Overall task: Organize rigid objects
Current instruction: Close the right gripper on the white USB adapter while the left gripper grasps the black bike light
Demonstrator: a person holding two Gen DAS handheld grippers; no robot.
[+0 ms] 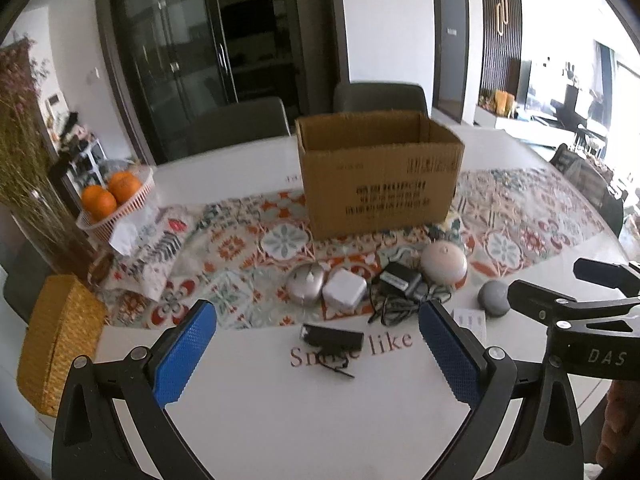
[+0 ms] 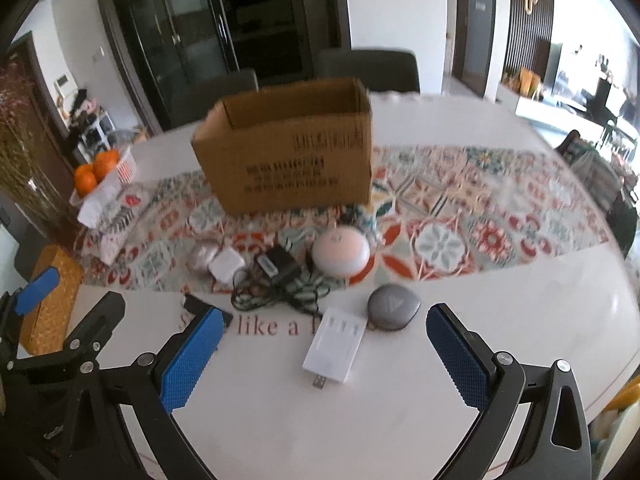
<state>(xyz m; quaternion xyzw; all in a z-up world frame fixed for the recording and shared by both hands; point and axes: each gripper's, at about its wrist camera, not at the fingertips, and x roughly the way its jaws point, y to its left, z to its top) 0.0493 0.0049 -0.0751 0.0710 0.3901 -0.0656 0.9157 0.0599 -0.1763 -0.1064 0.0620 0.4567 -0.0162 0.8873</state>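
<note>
Right wrist view showed my right gripper (image 2: 316, 354) spread over the white charger (image 2: 335, 346), well short of the box (image 2: 288, 152); left gripper (image 1: 318, 354) spread too, so I judged squaring across its narrow sides best.

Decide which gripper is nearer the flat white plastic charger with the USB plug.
Right. The right gripper frames the flat white plastic charger between open fingers; the left gripper hovers off to its left.

Oranges (image 1: 107, 194) in basket (image 1: 132, 208) (far left), woven box (image 1: 56, 340) nearer
</note>
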